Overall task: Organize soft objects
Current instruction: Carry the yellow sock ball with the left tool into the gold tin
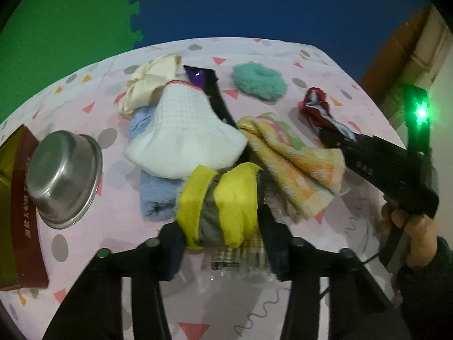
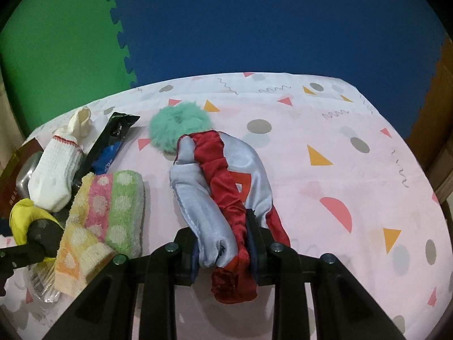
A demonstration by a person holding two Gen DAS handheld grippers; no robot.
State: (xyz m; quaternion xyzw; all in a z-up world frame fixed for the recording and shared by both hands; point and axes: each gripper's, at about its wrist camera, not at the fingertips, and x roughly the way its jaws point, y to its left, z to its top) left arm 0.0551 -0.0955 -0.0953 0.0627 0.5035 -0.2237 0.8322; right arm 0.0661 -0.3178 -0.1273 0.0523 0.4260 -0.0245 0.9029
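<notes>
Support surface — a table under a pink patterned cloth [image 2: 325,147]. Resting directly on it: teal fluffy ring [image 1: 259,80], steel bowl [image 1: 66,178] lying tilted, blue cloth [image 1: 154,195], striped towel [image 2: 110,206] — folded.

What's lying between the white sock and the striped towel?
A black wrapper with a blue patch runs between the white sock and the striped towel, clearest in the right wrist view.
</notes>
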